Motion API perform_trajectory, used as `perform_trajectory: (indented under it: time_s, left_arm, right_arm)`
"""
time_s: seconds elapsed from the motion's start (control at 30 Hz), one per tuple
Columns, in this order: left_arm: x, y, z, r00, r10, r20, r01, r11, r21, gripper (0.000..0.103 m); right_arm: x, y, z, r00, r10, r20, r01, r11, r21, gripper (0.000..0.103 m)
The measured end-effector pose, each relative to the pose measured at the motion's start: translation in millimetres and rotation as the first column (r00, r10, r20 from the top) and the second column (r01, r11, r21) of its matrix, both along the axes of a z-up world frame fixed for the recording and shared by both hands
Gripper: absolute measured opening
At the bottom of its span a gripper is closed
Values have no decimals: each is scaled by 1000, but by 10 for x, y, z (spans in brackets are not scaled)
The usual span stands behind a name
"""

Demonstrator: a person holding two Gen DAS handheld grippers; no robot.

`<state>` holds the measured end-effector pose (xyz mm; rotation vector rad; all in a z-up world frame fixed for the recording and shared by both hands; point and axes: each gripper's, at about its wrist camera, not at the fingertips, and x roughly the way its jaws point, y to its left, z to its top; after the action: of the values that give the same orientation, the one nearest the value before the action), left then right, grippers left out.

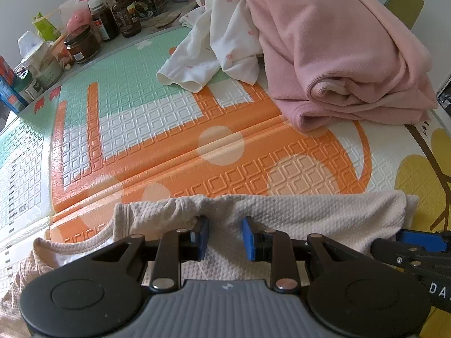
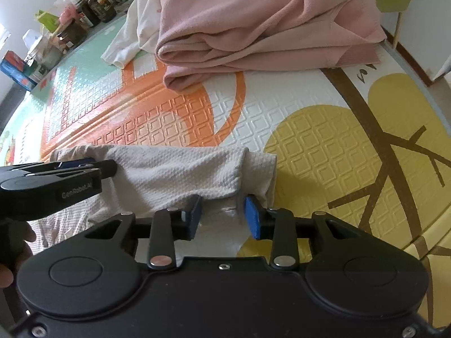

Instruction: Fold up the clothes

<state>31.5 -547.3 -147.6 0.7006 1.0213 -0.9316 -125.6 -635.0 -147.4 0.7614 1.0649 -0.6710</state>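
Left hand-held gripper (image 1: 225, 233): jaws narrowly parted astride a bunched ridge of the waffle-knit garment (image 1: 282, 214), pads not pressing. Right hand-held gripper (image 2: 222, 214): likewise parted, at the garment's end fold. Garment lies at six o'clock on the play mat (image 1: 169, 146), clear of the pink pile (image 1: 338, 50) at one o'clock, leaving folding room.

Both views are fisheye cameras riding just behind their own fingers, tilted steeply down and forward over a patterned play mat (image 1: 174, 129). The left wrist view sits close above a beige waffle-knit garment (image 1: 296, 214), with the right hand-held gripper (image 1: 408, 242) entering at its right edge. The right wrist view looks from farther right and catches the left hand-held gripper (image 2: 76, 166) at its left edge. Both share the garment, a pink folded pile (image 1: 346, 50), a white garment (image 1: 220, 42) and a far row of jars (image 1: 84, 42).
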Motion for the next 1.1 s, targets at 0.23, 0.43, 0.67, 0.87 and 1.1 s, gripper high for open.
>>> perform_trajectory:
  time_s: [0.23, 0.43, 0.67, 0.87, 1.1]
  left_arm:
    - [-1, -4, -6, 1000, -4, 6, 4, 1000, 2, 29]
    - [23, 10, -6, 1000, 2, -8, -2, 1000, -2, 29]
    - [25, 9, -2, 1000, 1, -11, -1, 1000, 0, 29]
    - [38, 12, -2, 1000, 0, -15, 0, 1000, 0, 31]
    - [55, 13, 14, 1000, -5, -21, 4, 1000, -7, 31]
  right_arm:
    - [-75, -6, 23, 1000, 7, -4, -7, 1000, -13, 7]
    - [-128, 50, 64, 999, 32, -5, -32, 999, 5, 6]
    - [-194, 283, 109, 996, 85, -25, -86, 996, -17, 5]
    - [-181, 422, 77, 991, 123, -61, -126, 990, -64, 5]
    - [-271, 327, 155, 997, 83, 0, -83, 997, -8, 10]
